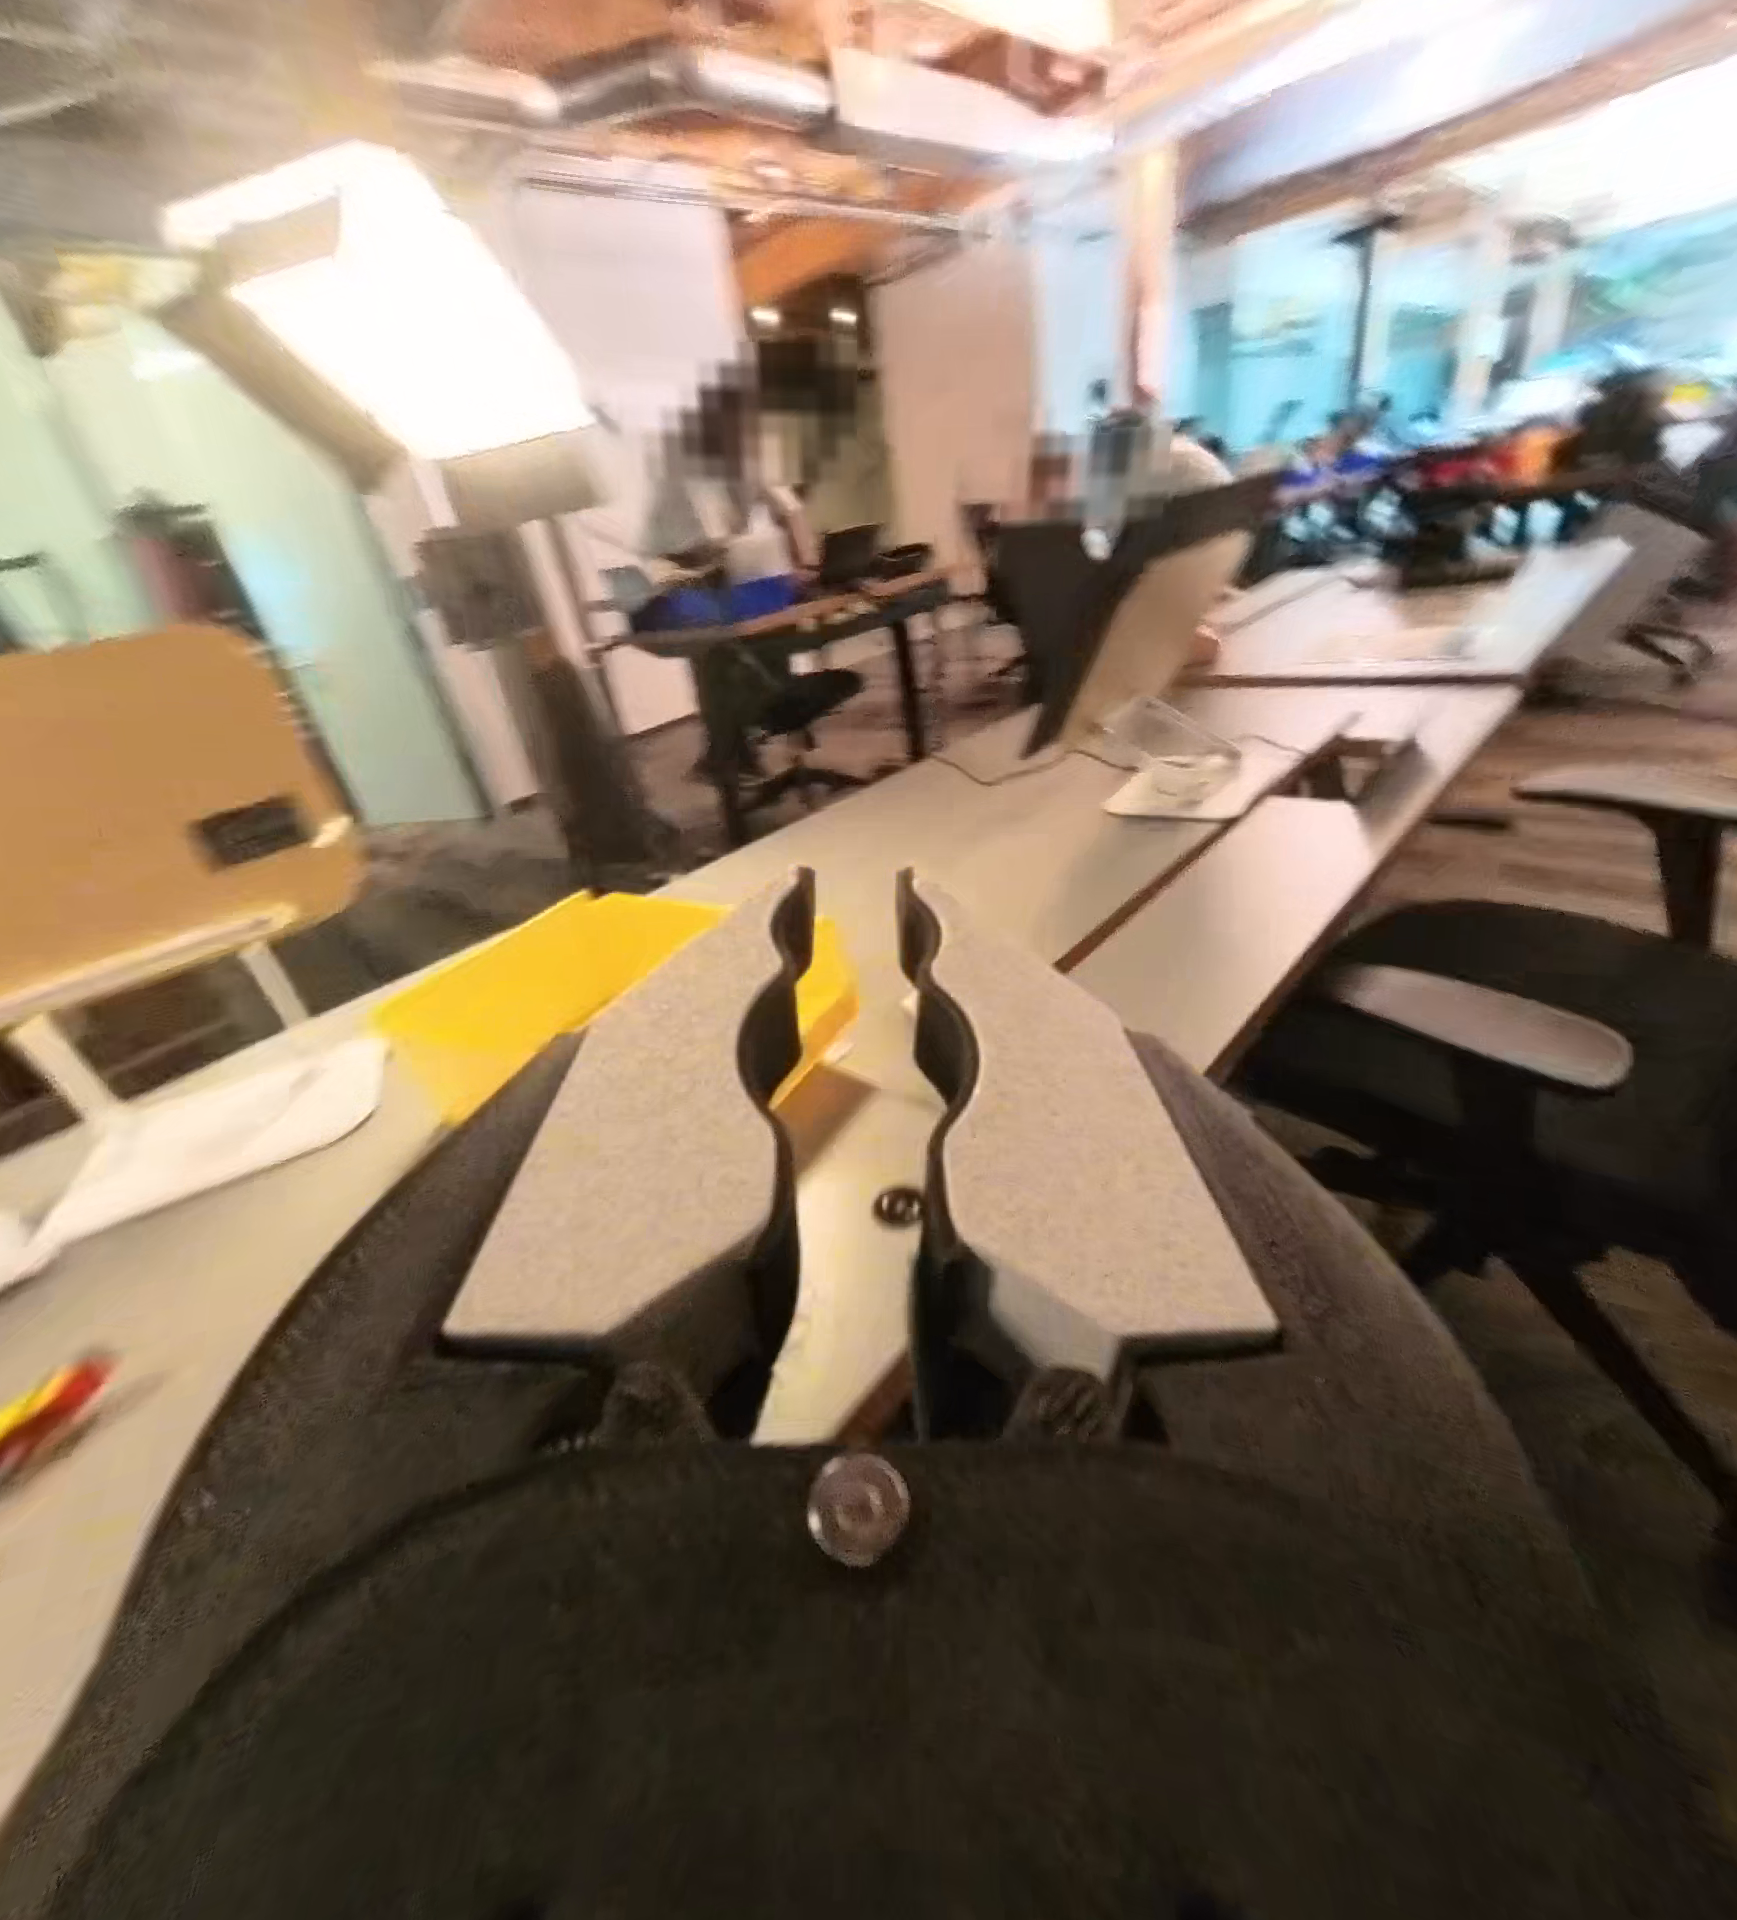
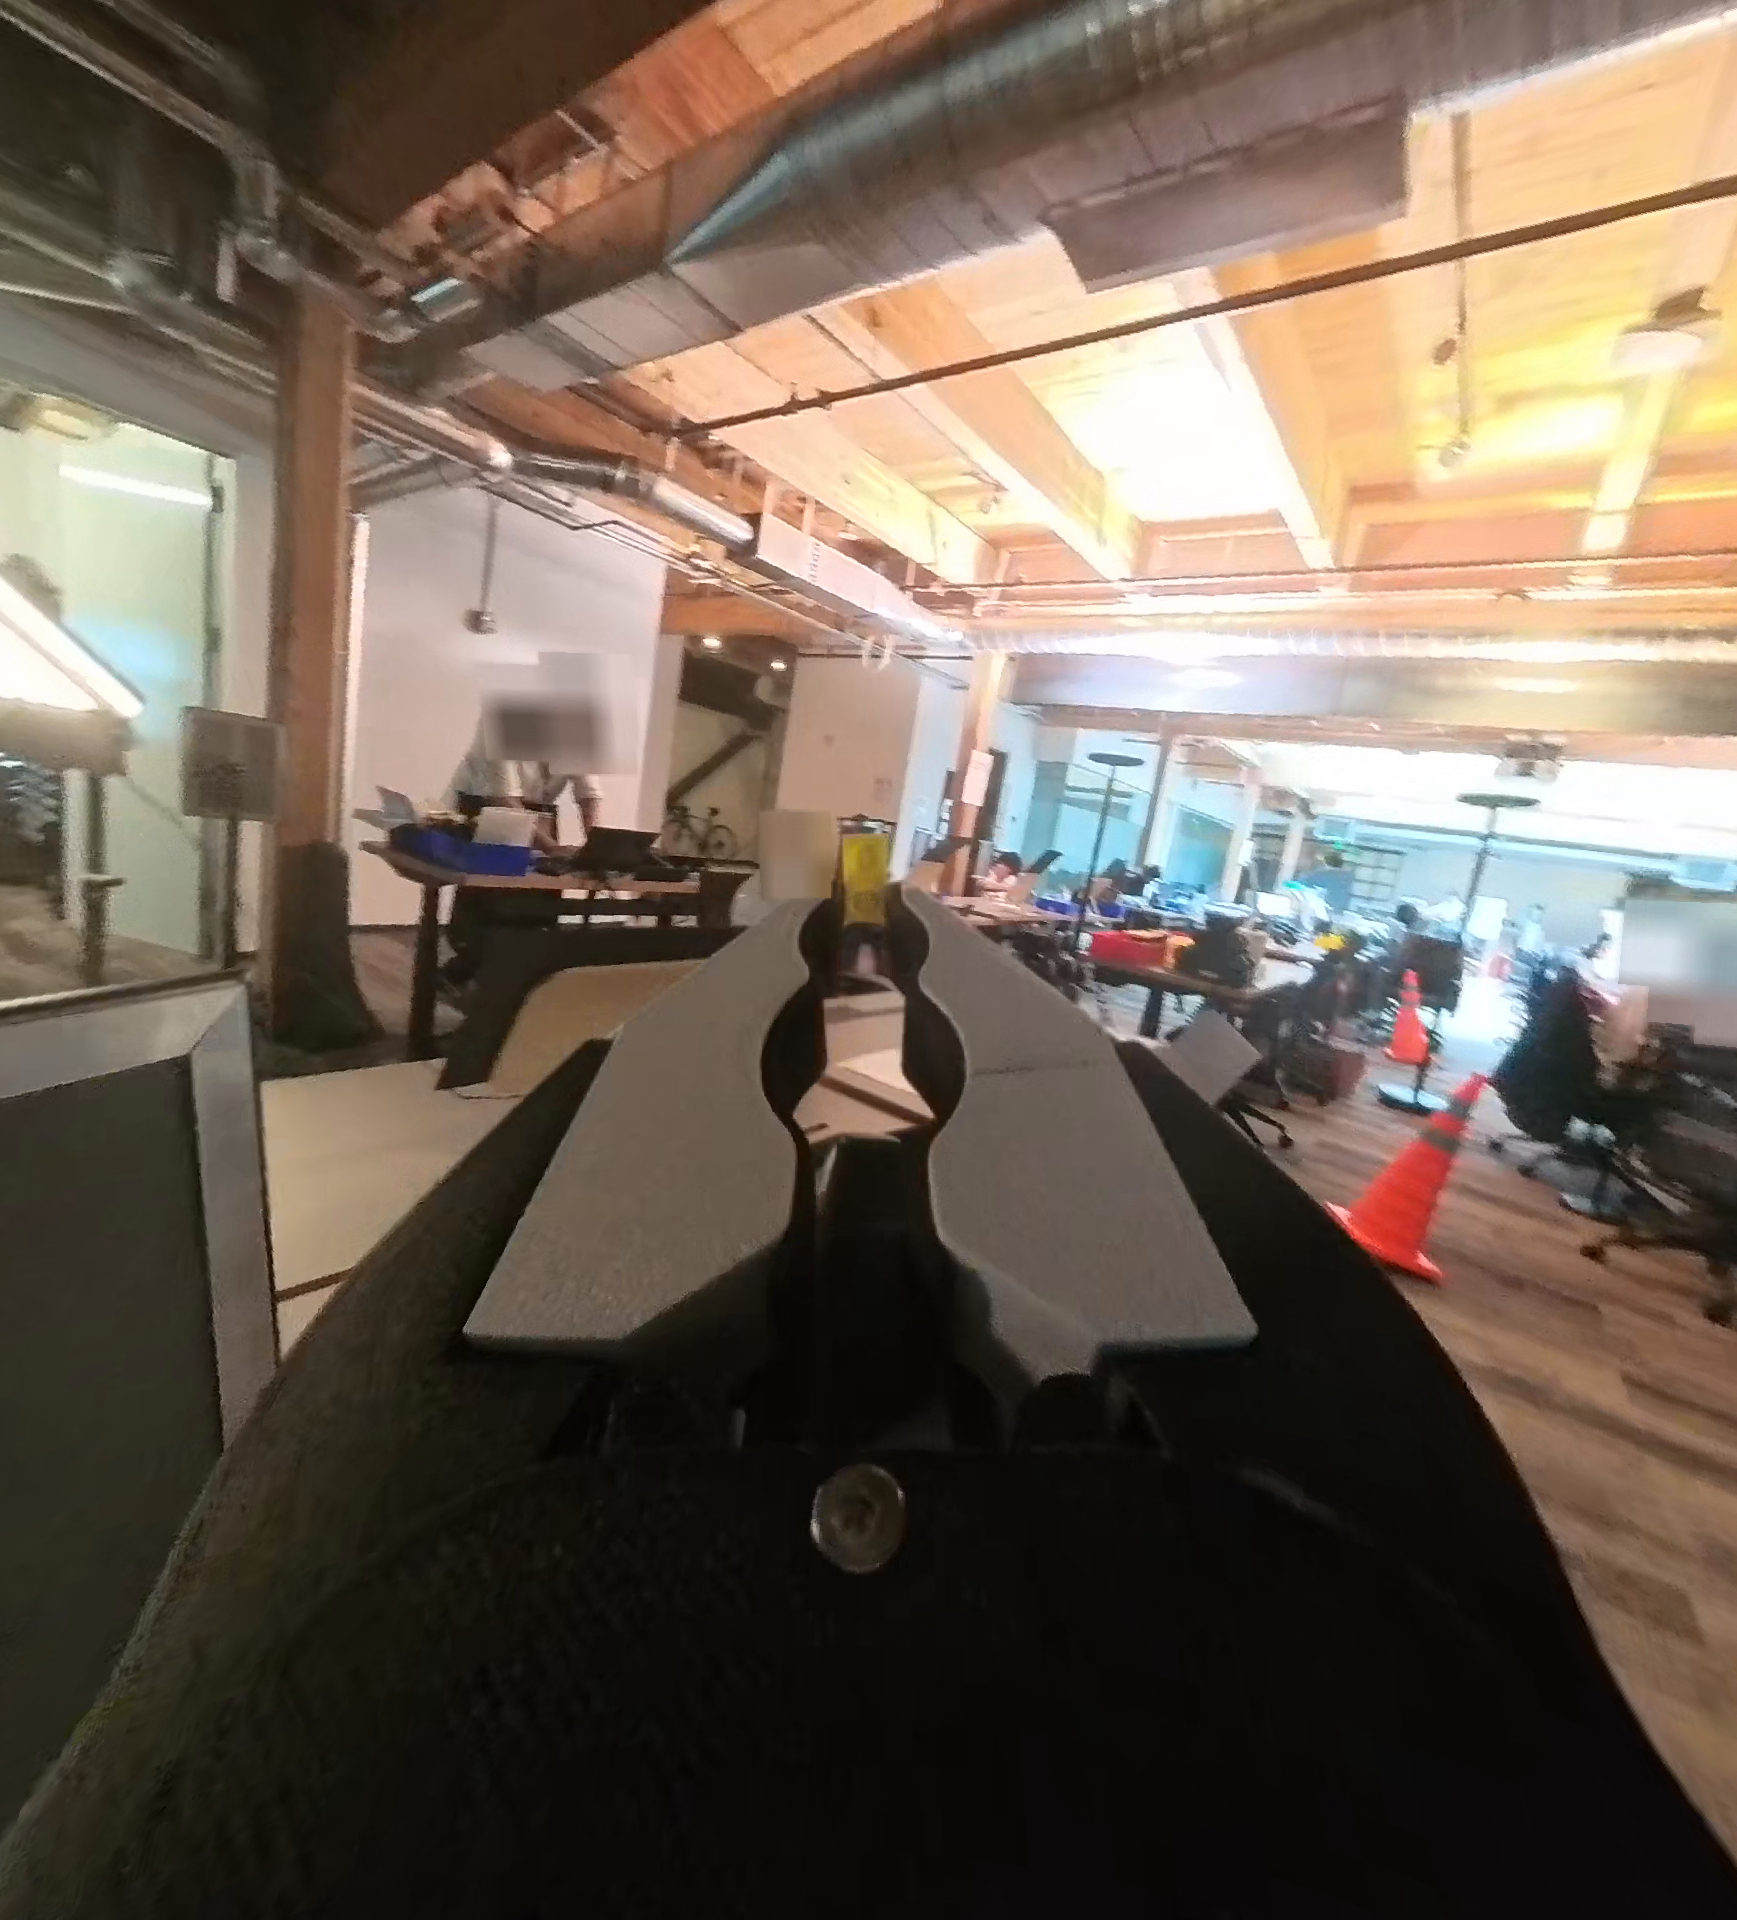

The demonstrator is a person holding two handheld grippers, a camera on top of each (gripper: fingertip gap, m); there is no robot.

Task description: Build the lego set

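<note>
My left gripper hovers over a white table, its jaws a narrow gap apart with nothing between them. Beyond its fingertips lies a yellow tray. A small dark ring-shaped piece lies on the table, seen between the fingers. Blurred red, yellow and black Lego pieces lie at the lower left. My right gripper is raised and points across the room. Its jaws are also slightly apart and empty. No Lego shows in the right wrist view.
A white bag or paper lies left of the tray. A black office chair stands by the table's right edge. A cardboard box is at the left and a monitor farther back. Orange cones stand on the floor.
</note>
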